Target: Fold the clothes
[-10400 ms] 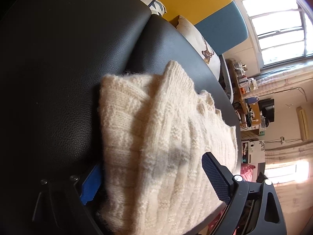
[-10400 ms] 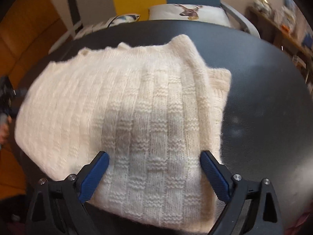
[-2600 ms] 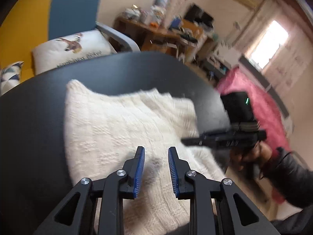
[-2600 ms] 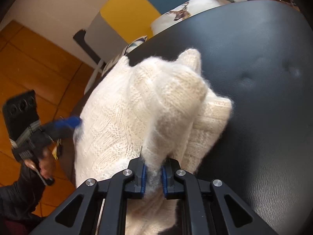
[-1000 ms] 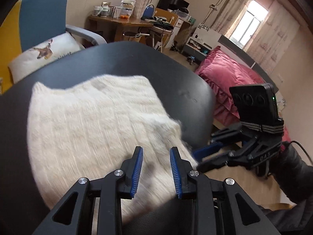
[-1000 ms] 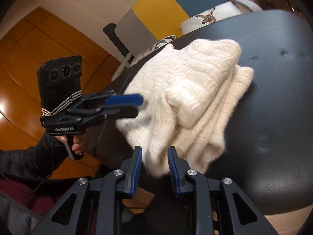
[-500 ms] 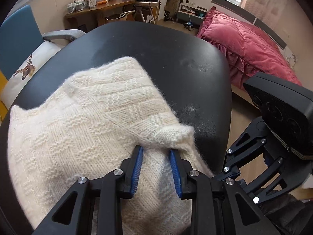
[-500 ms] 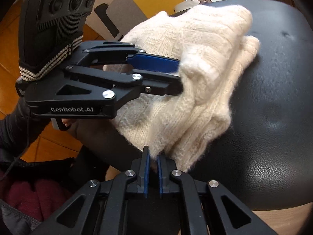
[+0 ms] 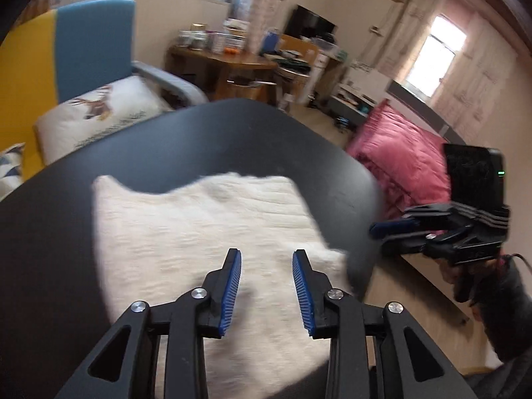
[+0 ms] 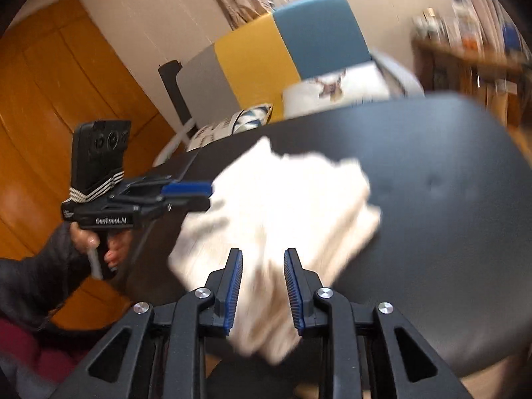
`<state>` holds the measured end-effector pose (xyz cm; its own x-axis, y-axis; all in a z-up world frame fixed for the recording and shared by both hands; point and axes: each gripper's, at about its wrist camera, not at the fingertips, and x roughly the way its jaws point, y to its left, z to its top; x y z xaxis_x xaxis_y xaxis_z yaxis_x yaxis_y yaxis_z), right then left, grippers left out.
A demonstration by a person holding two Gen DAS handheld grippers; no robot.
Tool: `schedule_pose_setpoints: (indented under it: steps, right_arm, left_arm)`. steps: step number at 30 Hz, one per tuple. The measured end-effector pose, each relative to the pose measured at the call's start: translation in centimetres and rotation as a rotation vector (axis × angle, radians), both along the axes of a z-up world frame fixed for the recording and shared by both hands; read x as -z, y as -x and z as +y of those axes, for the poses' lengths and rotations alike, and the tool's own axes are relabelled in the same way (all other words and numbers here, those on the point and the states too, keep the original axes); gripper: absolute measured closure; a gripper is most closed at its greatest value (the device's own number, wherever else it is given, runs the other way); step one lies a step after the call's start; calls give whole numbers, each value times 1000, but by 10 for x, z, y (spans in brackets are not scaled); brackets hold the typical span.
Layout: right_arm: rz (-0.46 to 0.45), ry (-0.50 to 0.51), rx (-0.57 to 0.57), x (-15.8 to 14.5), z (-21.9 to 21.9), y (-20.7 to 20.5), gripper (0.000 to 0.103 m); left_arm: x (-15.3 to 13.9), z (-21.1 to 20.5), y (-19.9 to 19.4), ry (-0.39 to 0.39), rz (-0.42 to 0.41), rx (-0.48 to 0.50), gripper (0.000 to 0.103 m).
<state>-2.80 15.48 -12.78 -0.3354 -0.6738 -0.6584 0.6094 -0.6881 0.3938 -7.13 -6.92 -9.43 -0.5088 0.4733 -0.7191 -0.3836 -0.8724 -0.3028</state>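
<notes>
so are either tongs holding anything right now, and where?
Nothing held. Left tongs and right tongs are both open, clear of the folded cream knit sweater on the black leather surface.

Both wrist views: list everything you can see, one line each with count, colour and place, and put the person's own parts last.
Sweater: one, cream knit, folded on the table's near part.
Table: one, black, under the sweater.
Chair: one, grey, yellow and blue, behind the table.
Cushion: one, white with a deer print, on the chair.
Bed cover: one, pink, right of the table.
Desk: one, wooden and cluttered, by the far wall.
Left gripper: black with blue pads, open over the sweater.
Right gripper: the same, open.
</notes>
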Motion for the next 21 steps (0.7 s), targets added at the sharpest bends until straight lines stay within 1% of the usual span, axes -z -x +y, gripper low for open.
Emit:
schedule_pose_setpoints:
  steps: [1,2,5,6,7,9,11,13,14,16,17,18,19,20,21]
  right_arm:
    - [-2,-10,0,0,-16,10,76]
    - [-14,-45,7,5,-25,17,76]
    - [-66,-179,32,27,-44,33,76]
    - [-94,-229,36,37,-49,38,77]
    - [-110,-237,47,45,-47,38,81]
    - [-133,-225,73,61,-38,37,81]
    - [-174,-164,106,65,-25,41,82]
    - [-198,-130,121,64,-20,43,82]
    - [-199,-123,122,62,-18,43,82]
    - [-204,-98,125,56,-16,41,79]
    - [-211,-71,132,52,-12,41,79]
    - [-219,-29,143,48,-4,36,77]
    - [-226,16,154,43,4,31,72]
    - [-226,27,165,41,11,28,66]
    - [-224,26,177,40,17,25,60]
  left_arm:
    - [3,-8,1,4,-1,-24,69]
    - [11,-10,-1,5,-12,-31,69]
    - [34,-14,-6,9,-46,-49,69]
    - [42,-15,-8,10,-57,-56,69]
    - [50,-16,-9,11,-69,-62,69]
    - [63,-19,-13,12,-86,-73,69]
    - [61,-21,-18,-7,-76,-82,69]
    - [53,-29,-18,-65,-84,-92,69]
    - [46,-37,-16,-108,-88,-105,68]
    - [35,-58,-14,-168,-90,-137,58]
    - [30,-71,-13,-191,-93,-161,48]
    - [29,-87,-12,-216,-105,-197,43]
    - [31,-99,-10,-239,-122,-225,41]
    - [33,-109,-8,-256,-137,-250,38]
    - [36,-116,-7,-253,-149,-269,38]
